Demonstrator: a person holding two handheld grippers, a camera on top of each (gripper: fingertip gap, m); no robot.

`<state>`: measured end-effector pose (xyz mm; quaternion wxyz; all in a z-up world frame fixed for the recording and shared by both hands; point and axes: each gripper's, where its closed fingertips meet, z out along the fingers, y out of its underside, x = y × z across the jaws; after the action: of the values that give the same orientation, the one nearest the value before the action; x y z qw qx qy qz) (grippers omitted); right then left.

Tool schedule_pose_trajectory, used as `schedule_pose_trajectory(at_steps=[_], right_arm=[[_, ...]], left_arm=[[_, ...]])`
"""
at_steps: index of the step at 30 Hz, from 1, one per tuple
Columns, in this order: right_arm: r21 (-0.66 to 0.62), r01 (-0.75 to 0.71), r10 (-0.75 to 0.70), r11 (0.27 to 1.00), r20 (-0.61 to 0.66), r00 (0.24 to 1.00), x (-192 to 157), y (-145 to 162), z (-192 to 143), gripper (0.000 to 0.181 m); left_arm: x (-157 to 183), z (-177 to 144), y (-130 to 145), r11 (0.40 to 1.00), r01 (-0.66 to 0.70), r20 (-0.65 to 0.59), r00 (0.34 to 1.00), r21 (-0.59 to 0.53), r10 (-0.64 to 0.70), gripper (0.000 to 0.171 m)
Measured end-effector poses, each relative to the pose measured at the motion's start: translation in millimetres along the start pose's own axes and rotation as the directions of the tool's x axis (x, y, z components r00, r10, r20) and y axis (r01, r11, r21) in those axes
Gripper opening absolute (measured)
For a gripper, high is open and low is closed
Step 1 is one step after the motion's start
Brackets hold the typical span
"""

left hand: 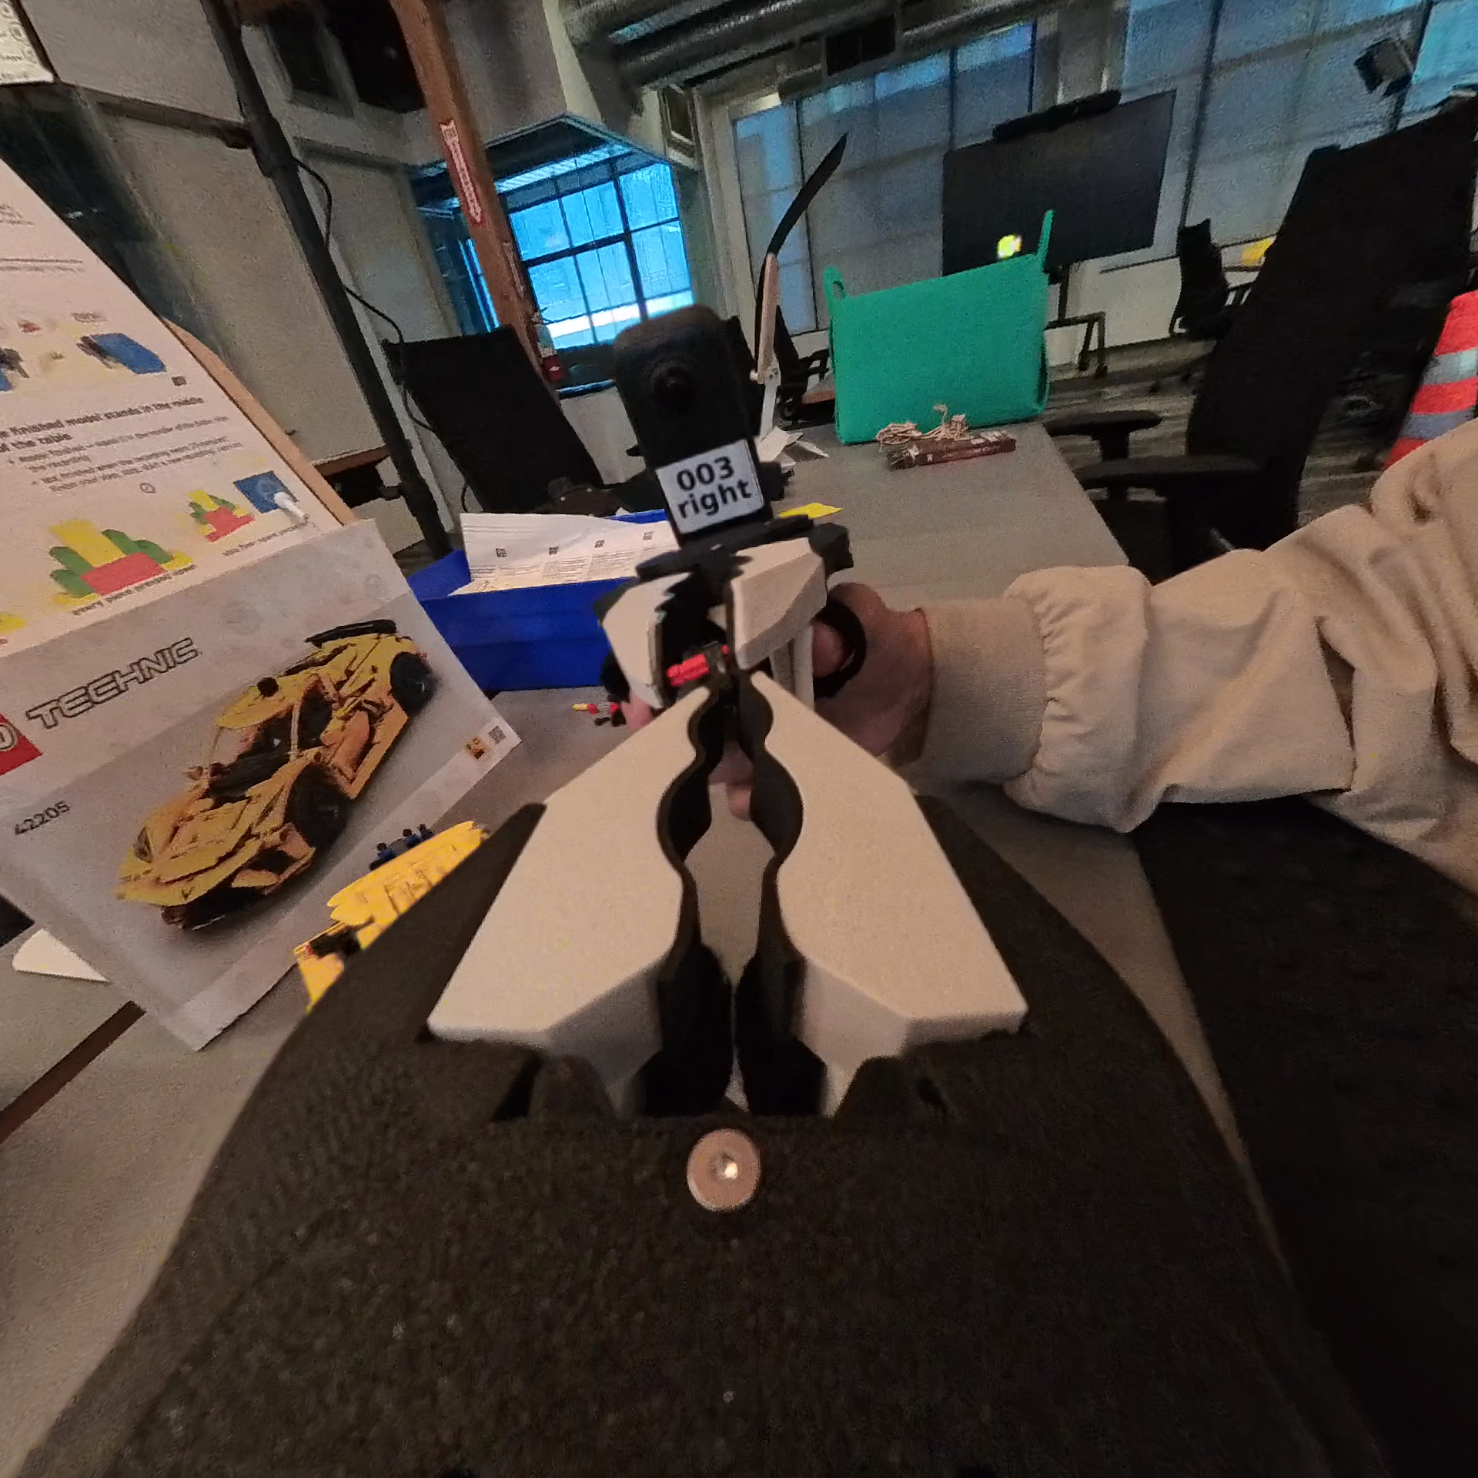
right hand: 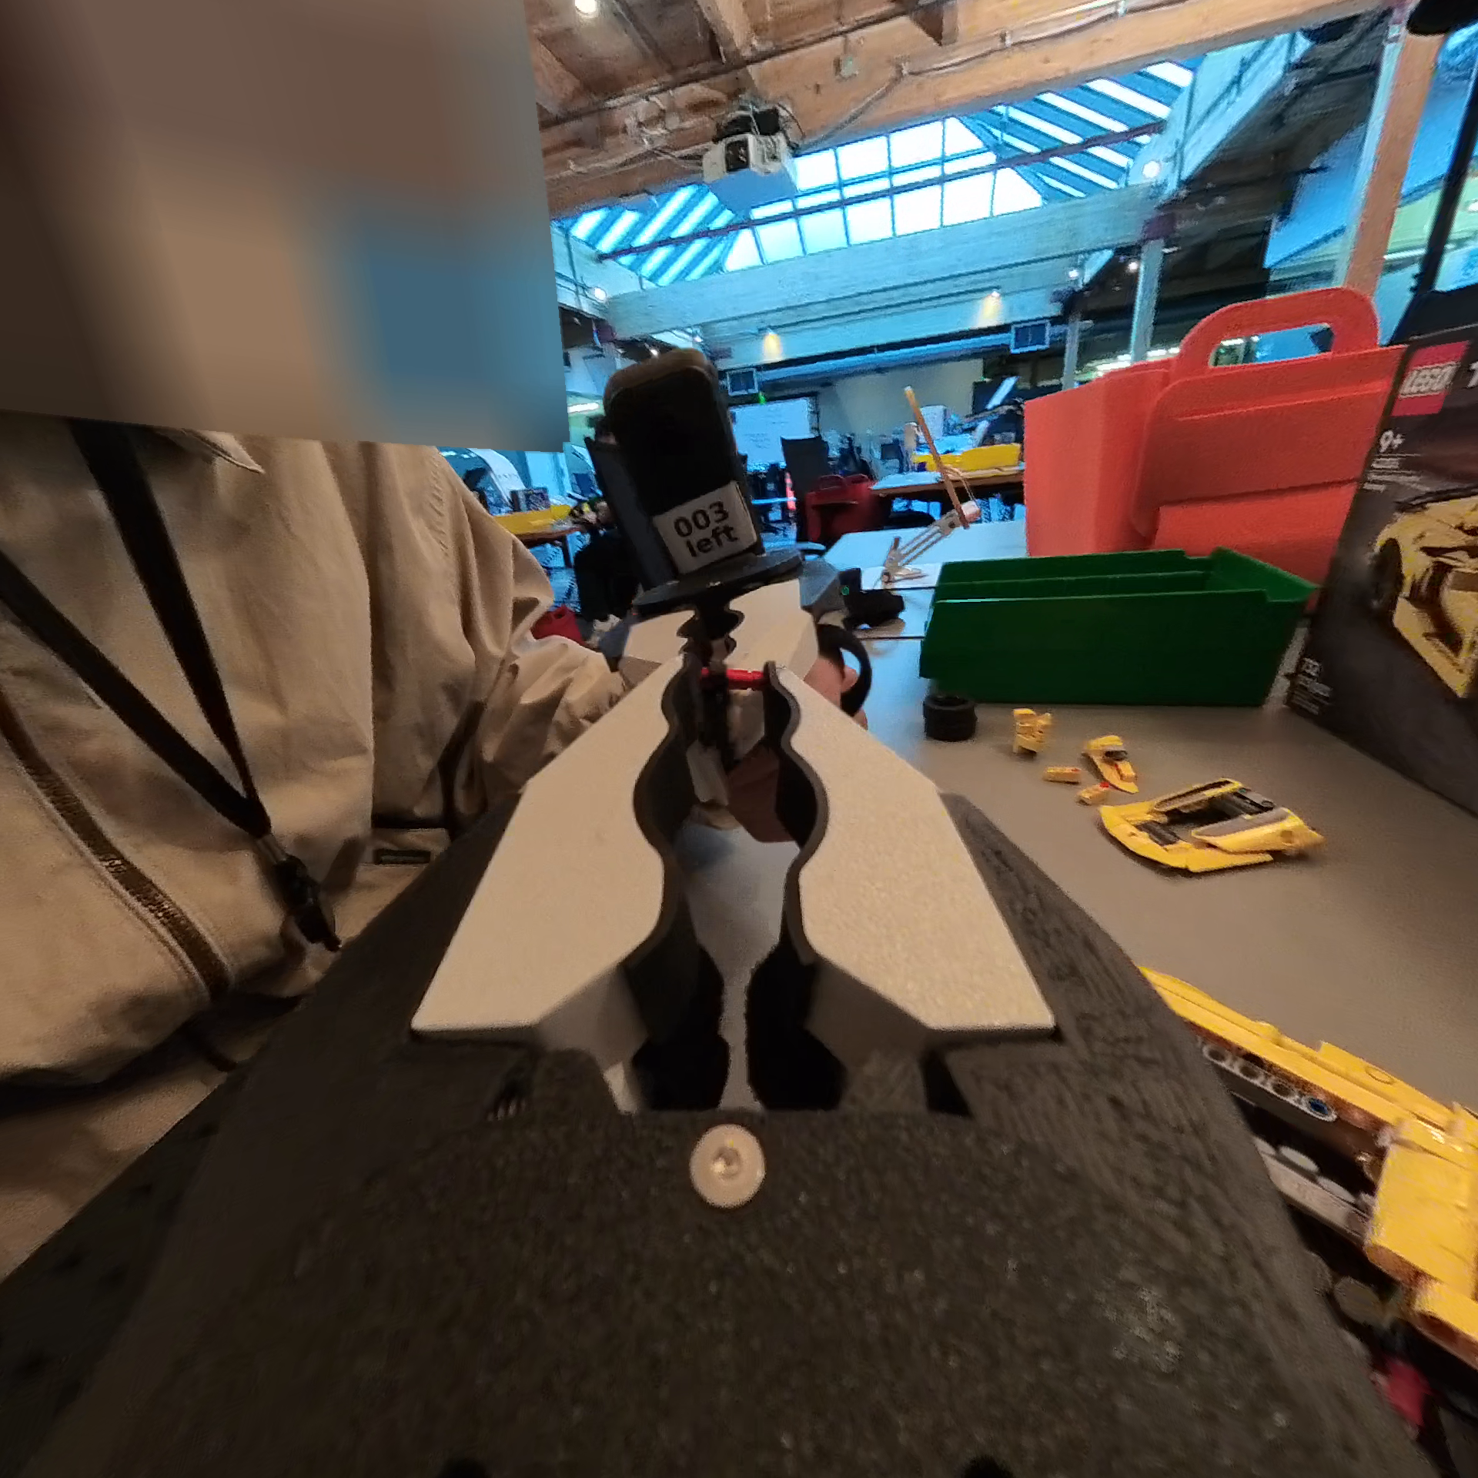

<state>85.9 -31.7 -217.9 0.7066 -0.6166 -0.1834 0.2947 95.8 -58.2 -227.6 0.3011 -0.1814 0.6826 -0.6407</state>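
My two grippers face each other tip to tip above a grey table [left hand: 944, 536]. My right gripper [right hand: 732, 678] is shut on a small red pin [right hand: 734, 679], which spans its fingertips. In the left wrist view the right gripper [left hand: 697, 668] shows head-on with the red pin [left hand: 694, 669] between its pads. My left gripper [left hand: 732, 694] has its tips almost together, just below the pin, pinching what looks like a thin black part. In the right wrist view the left gripper [right hand: 708, 640] sits right behind the pin. A hand [left hand: 872, 680] in a beige sleeve holds the right gripper.
A booklet [left hand: 240, 760] with a yellow car picture, a blue bin [left hand: 520, 632] and a green bag [left hand: 936, 352] show in the left wrist view. A green bin [right hand: 1112, 632], a red case [right hand: 1200, 448], a black tyre [right hand: 949, 714] and yellow car pieces [right hand: 1208, 828] show in the right wrist view.
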Motion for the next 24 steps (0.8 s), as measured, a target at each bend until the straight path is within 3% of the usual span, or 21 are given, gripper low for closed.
schedule_pose_trajectory(at_steps=[2, 5, 9, 11, 13, 15, 21, 24], right_arm=[[-0.025, -0.051, 0.052, 0.998, 0.012, 0.999, 2, 6, -2, 0.014], [-0.003, -0.052, 0.052, 0.999, 0.059, 0.997, -7, 0, 0, 0.014], [-0.084, -0.184, 0.183, 0.979, -0.012, 0.983, 3, 14, -3, 0.014], [-0.137, -0.197, 0.181, 0.971, -0.123, 0.976, 18, 21, -13, 0.016], [-0.102, -0.254, 0.23, 0.962, -0.199, 0.953, 30, 17, -22, 0.029], [-0.178, -0.265, 0.206, 0.948, -0.294, 0.933, 42, 31, -28, 0.029], [-0.205, -0.28, 0.213, 0.938, -0.294, 0.932, 45, 43, -21, 0.005], [-0.223, -0.311, 0.236, 0.924, -0.306, 0.922, 46, 48, -23, 0.003]], left_arm=[[0, 0, 6, 0.999, -0.031, 0.0, 1.0, -0.042, 0.031, 0.0], [8, 1, -2, 1.0, -0.008, -0.035, 0.999, -0.001, 0.008, 0.001], [-2, 0, 21, 0.974, -0.188, 0.011, 0.982, -0.127, 0.191, 0.001], [-16, 3, 42, 0.899, -0.35, 0.082, 0.92, -0.265, 0.382, 0.002], [-30, 5, 53, 0.827, -0.438, 0.155, 0.844, -0.352, 0.513, 0.001], [-39, 5, 63, 0.735, -0.515, 0.163, 0.76, -0.441, 0.63, 0.001], [-45, 5, 66, 0.644, -0.572, 0.162, 0.671, -0.507, 0.724, 0.002], [-44, 6, 71, 0.637, -0.561, 0.149, 0.678, -0.528, 0.72, 0.002]])
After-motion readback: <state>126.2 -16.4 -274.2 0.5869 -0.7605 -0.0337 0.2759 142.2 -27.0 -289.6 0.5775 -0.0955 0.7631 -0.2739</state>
